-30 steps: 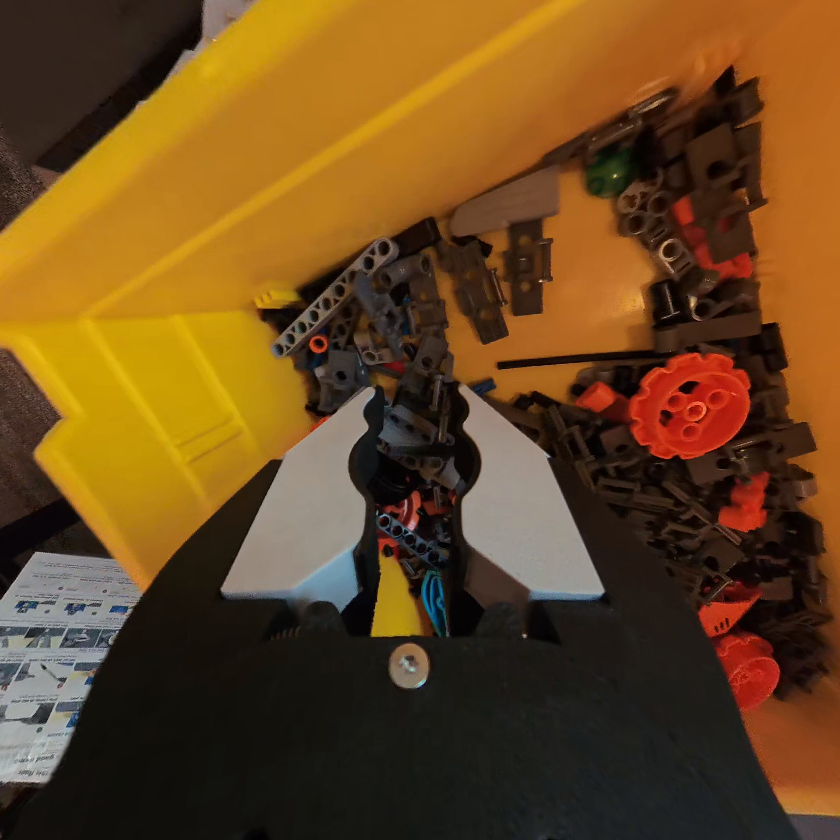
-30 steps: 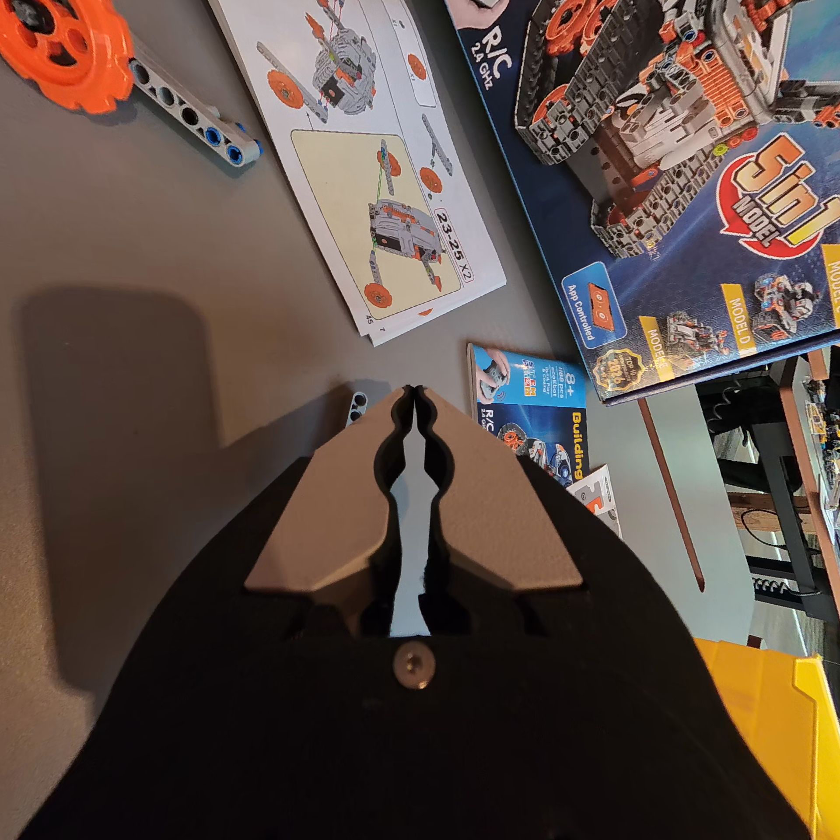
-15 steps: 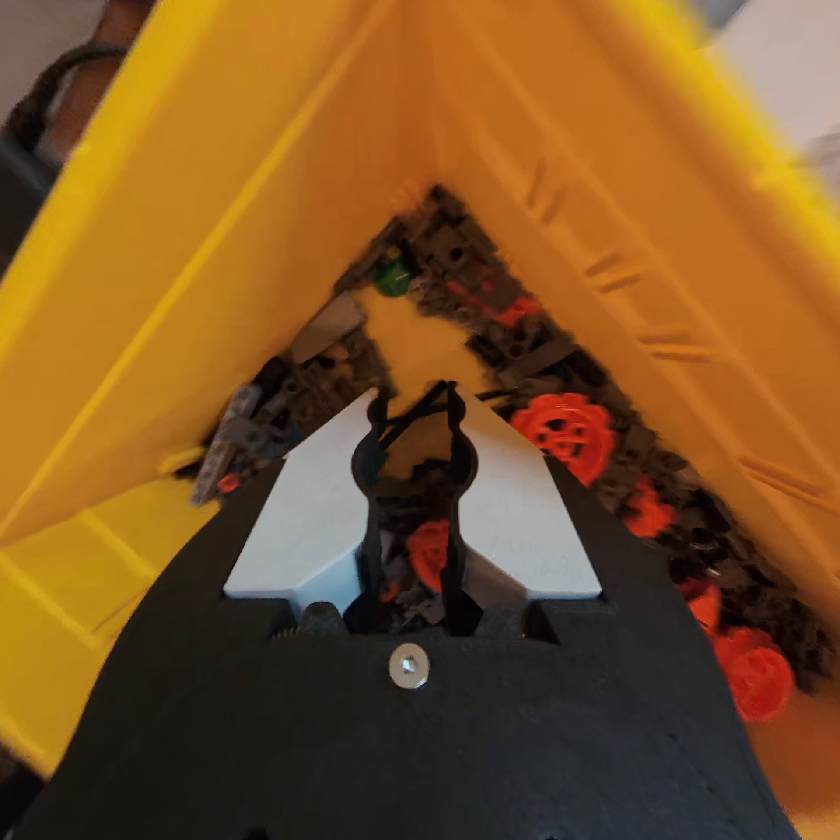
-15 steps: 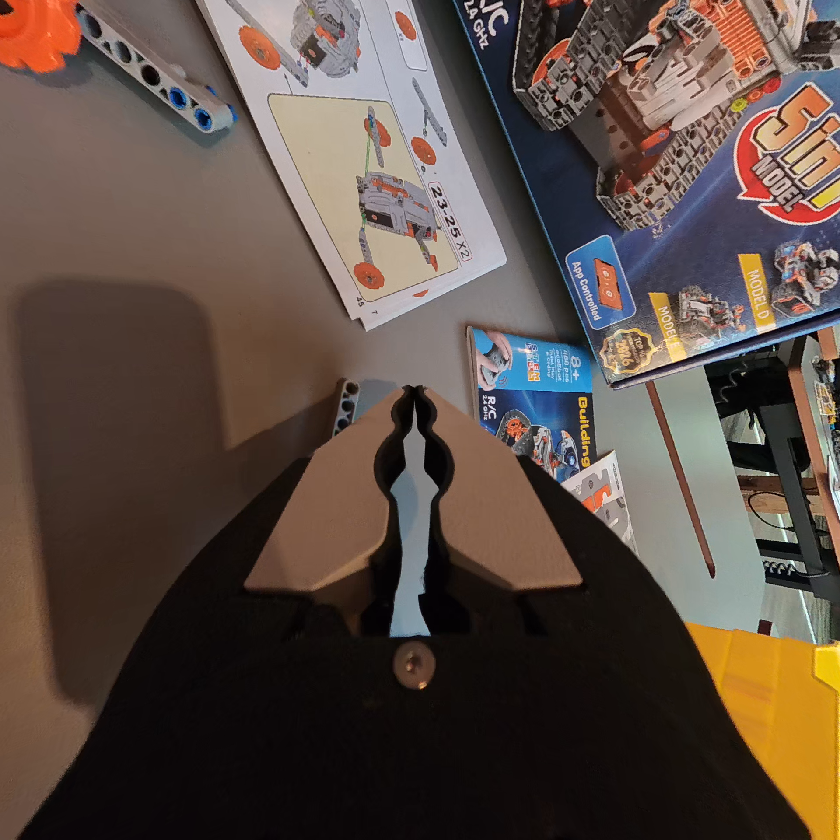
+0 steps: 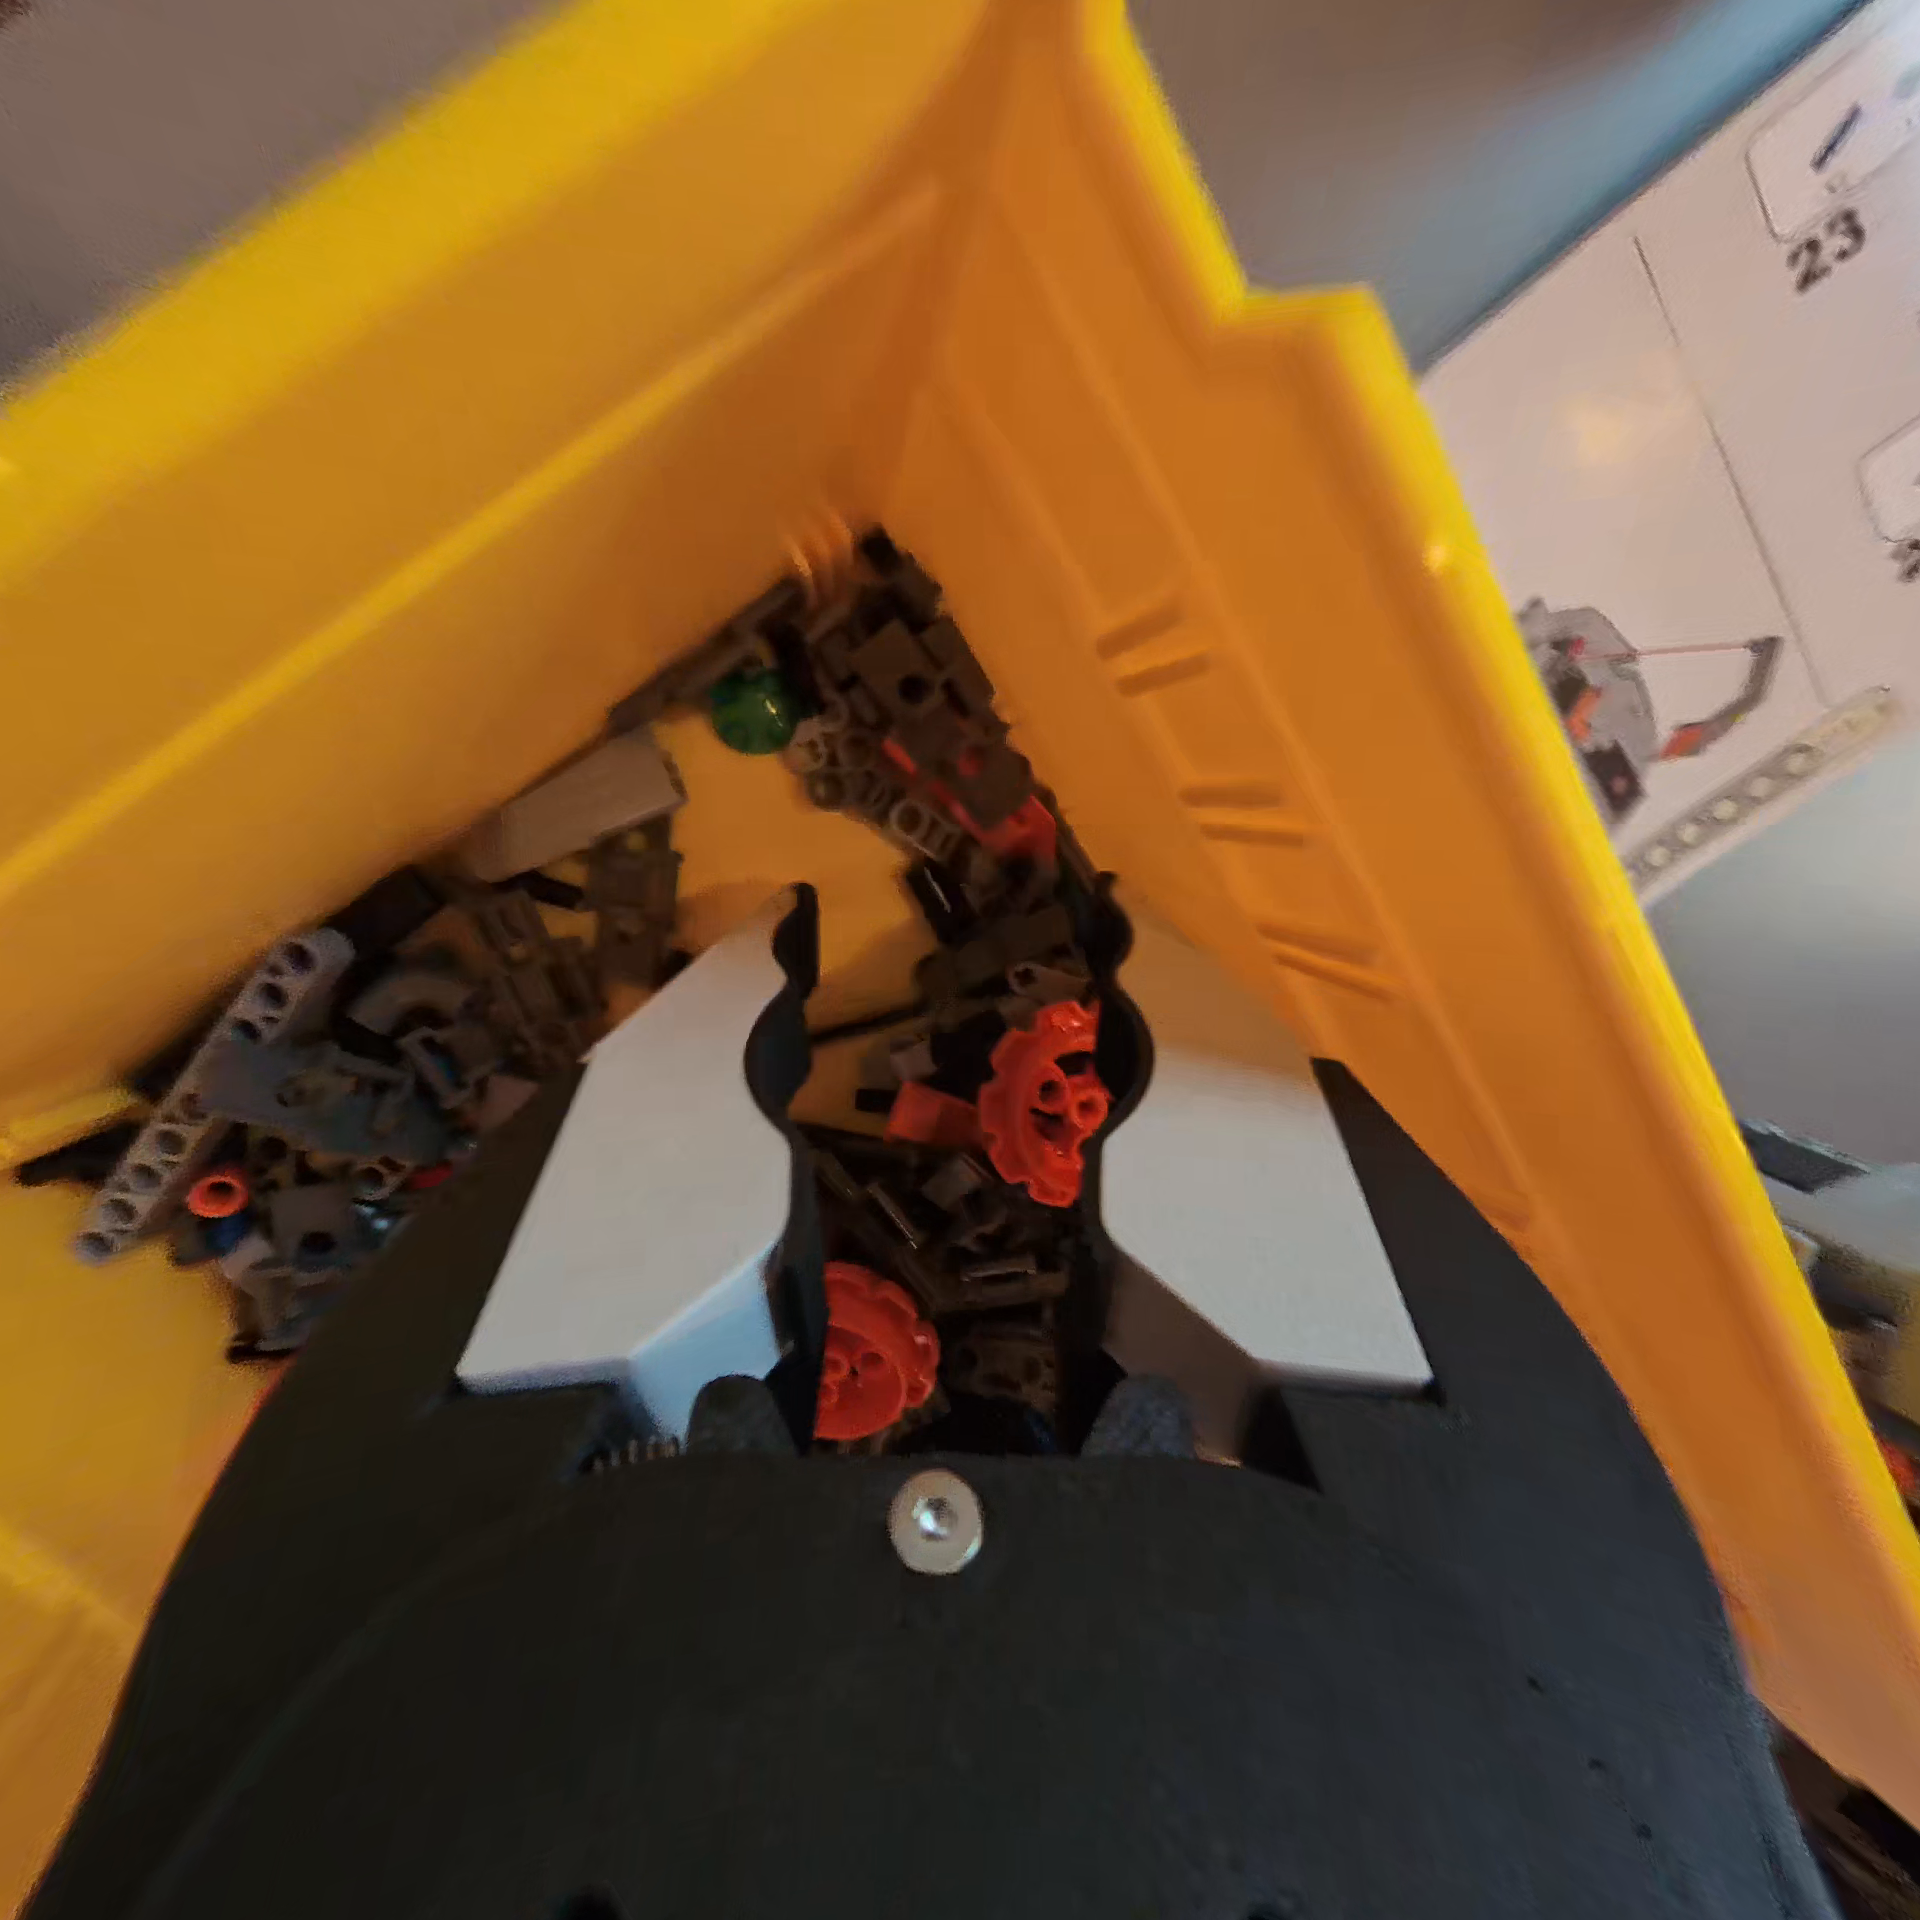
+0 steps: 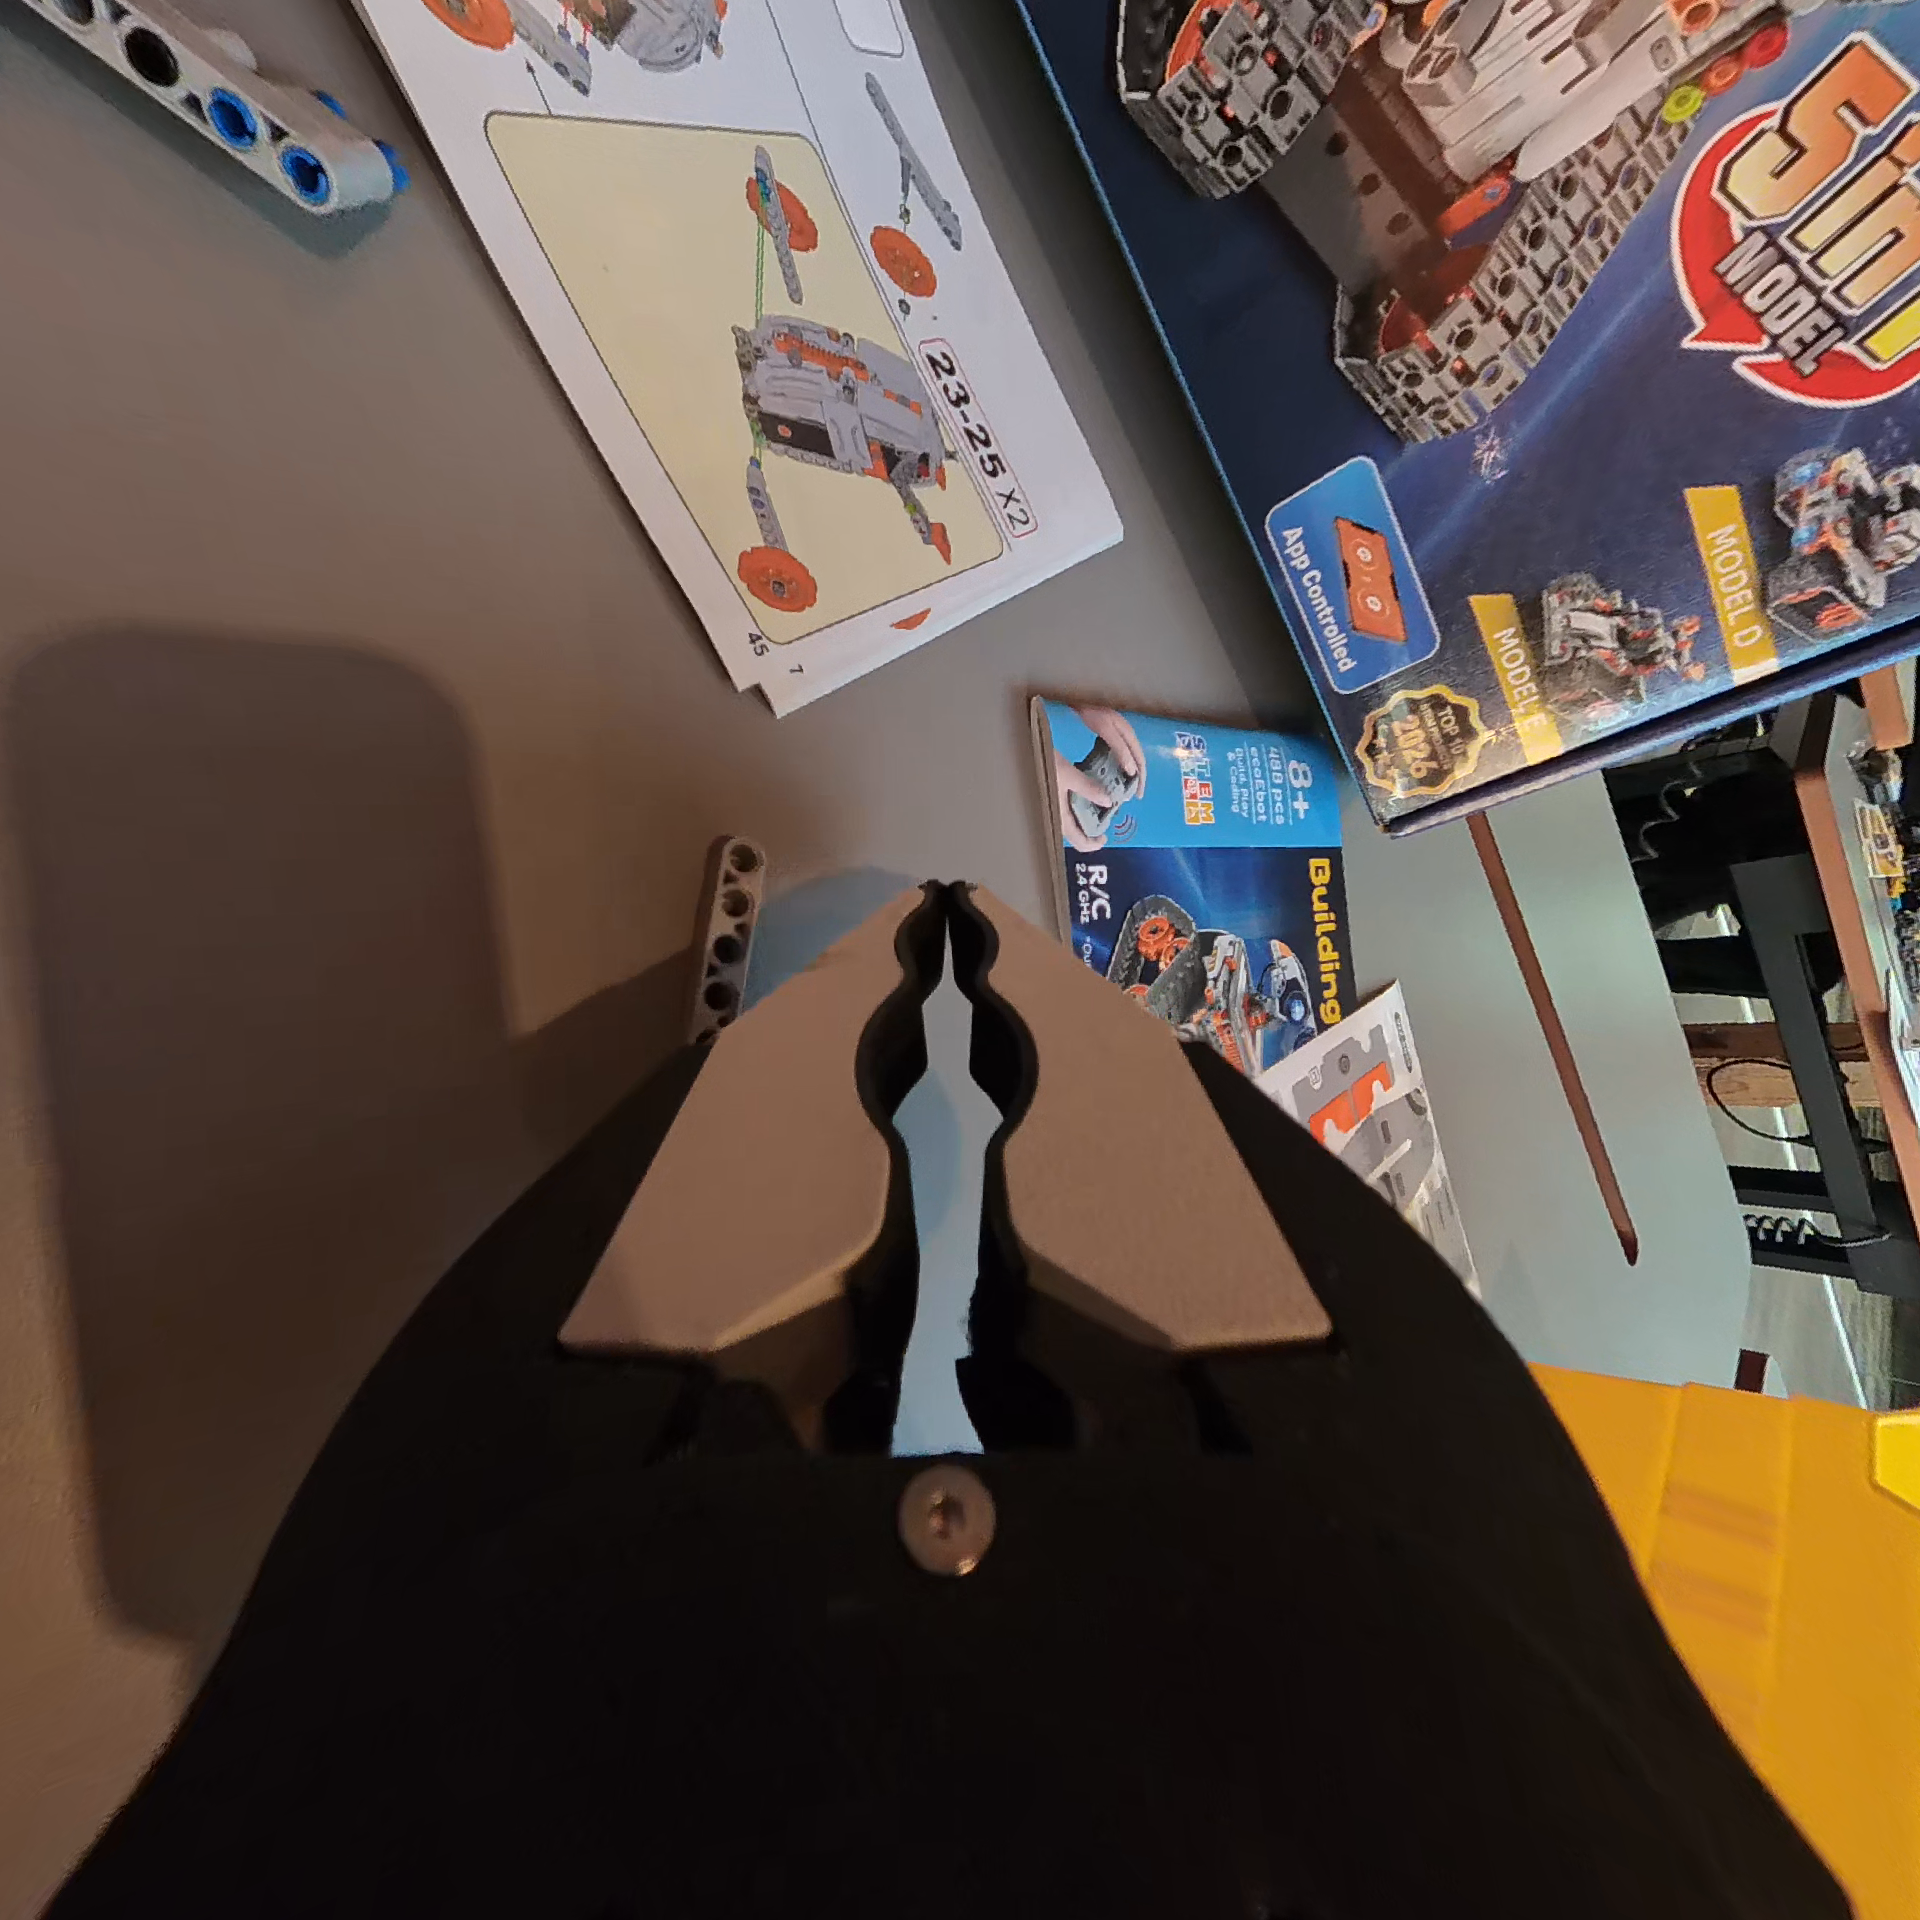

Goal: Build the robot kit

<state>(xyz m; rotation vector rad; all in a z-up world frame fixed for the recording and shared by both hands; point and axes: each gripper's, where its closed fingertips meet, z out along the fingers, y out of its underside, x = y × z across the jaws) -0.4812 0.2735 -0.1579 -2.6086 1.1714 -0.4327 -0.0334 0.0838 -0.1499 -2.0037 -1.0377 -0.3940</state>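
My left gripper [image 5: 951, 914] is open wide inside a yellow bin [image 5: 520, 416], pointing into its far corner. It hovers over a pile of dark grey, black and orange building parts. An orange gear [image 5: 1039, 1101] shows between the fingers near the right one, and a second orange gear [image 5: 873, 1351] lies closer to the gripper's base. I see nothing held. My right gripper [image 6: 945, 888] is shut and empty, low over the grey table [image 6: 260, 468]. A short grey holed beam [image 6: 732, 935] lies just left of its tips, partly hidden by the left finger.
In the bin lie a green piece [image 5: 750, 709] and a long grey beam [image 5: 197, 1101]. On the table are an open instruction booklet [image 6: 727, 312], a blue toy box [image 6: 1558, 312], a small blue leaflet [image 6: 1195, 862] and a grey beam with blue pins [image 6: 260, 135]. The bin's corner [image 6: 1714, 1558] shows at lower right. The left gripper's tips are roughly 50 centimetres from the right gripper's.
My left gripper has swung right toward the bin's corner and its jaws have opened wider. My right gripper stayed shut and drew back a little, so more of the short grey beam shows.
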